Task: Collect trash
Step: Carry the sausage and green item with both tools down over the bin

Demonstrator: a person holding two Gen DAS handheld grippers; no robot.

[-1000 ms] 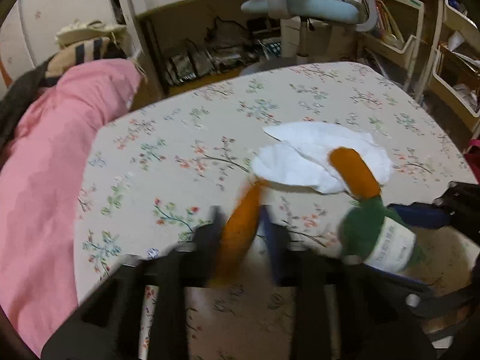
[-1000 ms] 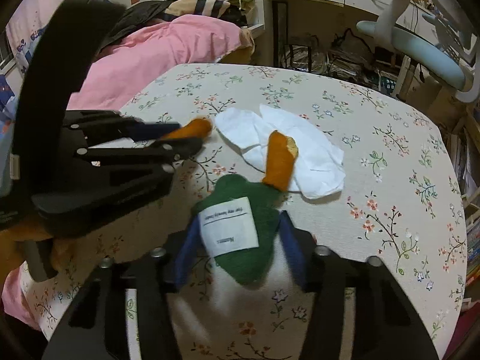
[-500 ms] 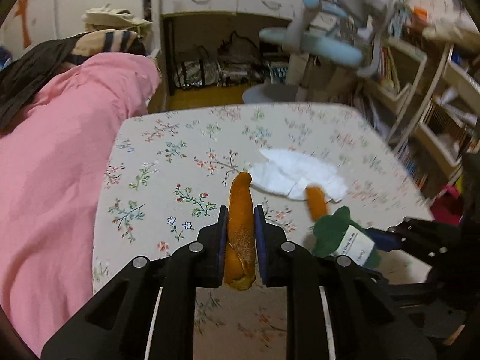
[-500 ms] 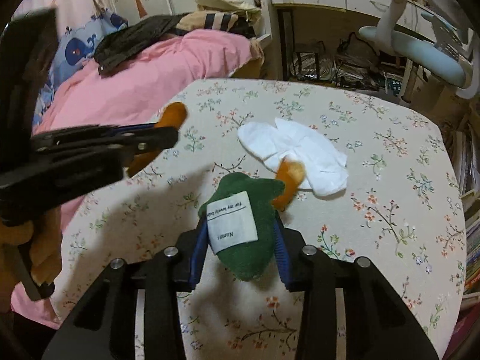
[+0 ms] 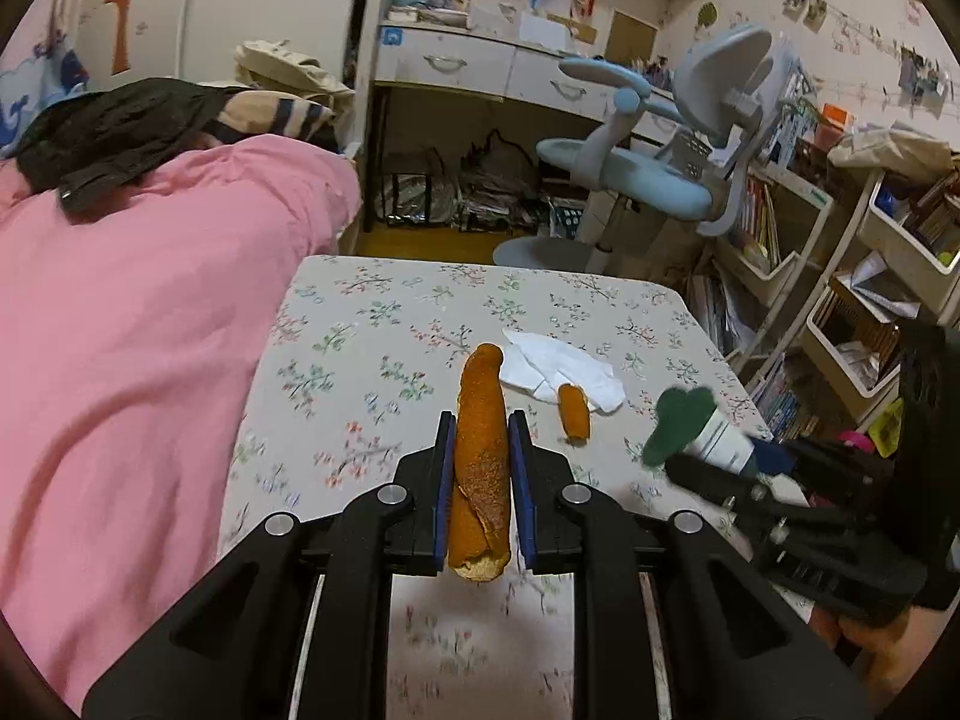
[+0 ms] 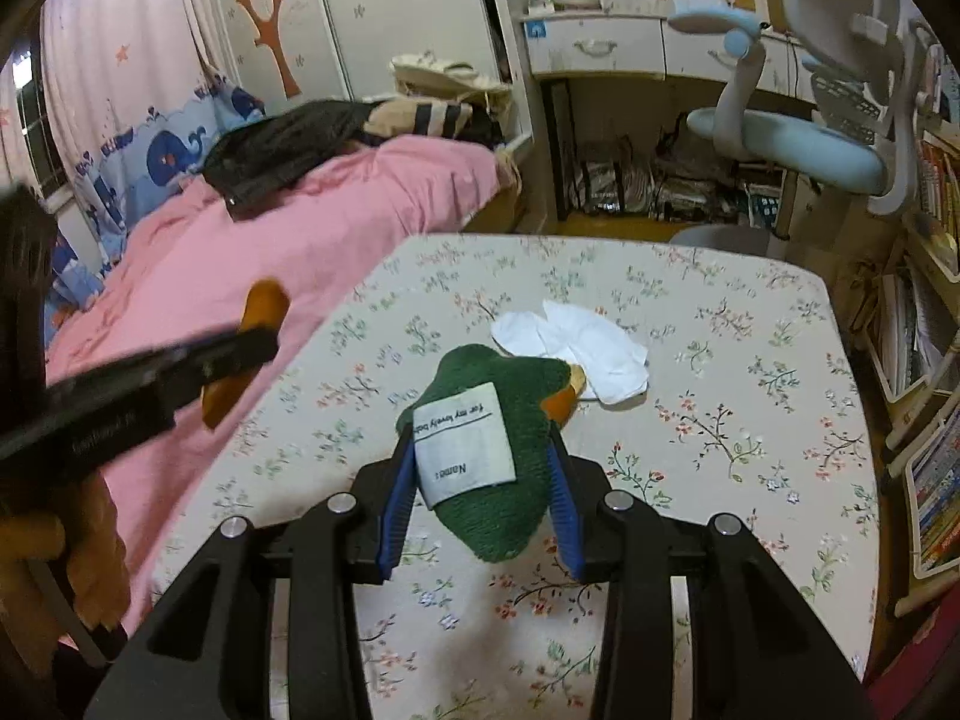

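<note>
Left wrist view: left gripper (image 5: 480, 480) is pinching a long orange peel (image 5: 480, 456) btw its blue pads, peel's long axis running straight along the fingers, far tip sticking out past them over the floral table (image 5: 360, 324), near end hanging below the pads. On the table ahead & slightly right: a short orange peel piece (image 5: 575, 413) lying w/ its long axis roughly toward the camera, its far end touching the white tissue (image 5: 564, 369). Both sit well beyond the fingertips. At far right the right gripper (image 5: 720, 450) shows side-on, carrying a green cloth item w/ white label (image 5: 690, 426), lifted off the table. Right wrist view: right gripper (image 6: 480, 480) jaws part-way closed, clamped on either side of the green cloth item (image 6: 498, 438), label up; item fills the gap and blocks most of the short peel, only its orange tip (image 6: 561, 402) peeking out just right of the cloth. Tissue (image 6: 576, 348) lies straight ahead of these fingers, past the cloth. Left gripper (image 6: 180, 366) crosses at left w/ the long peel (image 6: 252, 330), off the table edge toward the pink bedding (image 6: 300, 240). Key relation, as I judge it: leftover trash lies dead ahead of the right tongs, nearer that hand than the left, but both tongs are full, so a drop-off likely comes first; no bin visible in either view.
</note>
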